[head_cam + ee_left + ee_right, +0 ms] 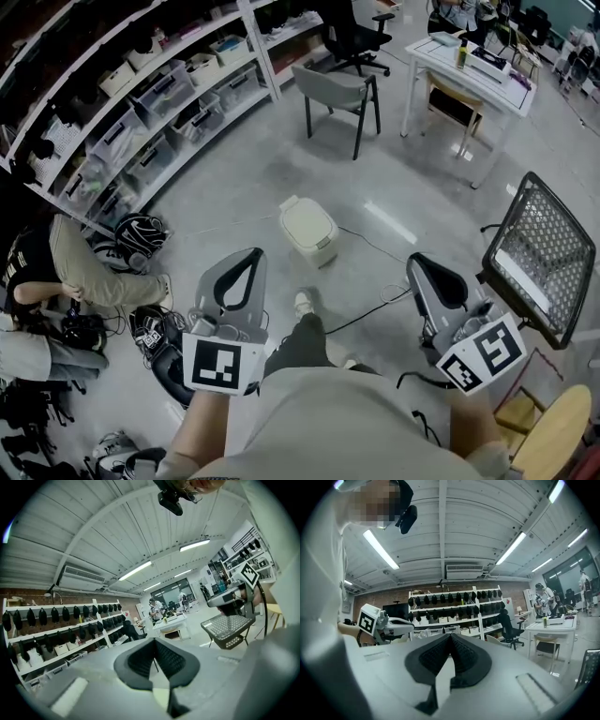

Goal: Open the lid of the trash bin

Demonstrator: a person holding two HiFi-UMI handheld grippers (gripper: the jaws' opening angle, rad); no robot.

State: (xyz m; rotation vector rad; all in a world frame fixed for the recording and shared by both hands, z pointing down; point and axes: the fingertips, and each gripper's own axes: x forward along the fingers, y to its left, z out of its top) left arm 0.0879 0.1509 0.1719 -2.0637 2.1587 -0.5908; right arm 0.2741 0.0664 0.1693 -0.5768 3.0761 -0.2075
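Right of the right gripper (419, 262), the mesh chair (542, 251) and the wooden chair (555, 433) both run off the picture's edge. Left of the left gripper (251, 255), we see the person sitting on the floor (66, 272) cut off at the edge too (only trousers and an arm show). Beyond that gripper, the contents of the shelves (141, 141) are too small to tell. In each gripper view, the gripper's own grey body fills the lower part and hides the floor ahead. On the trash bin (309, 230), ahead and between both grippers, we cannot make out the hinge.
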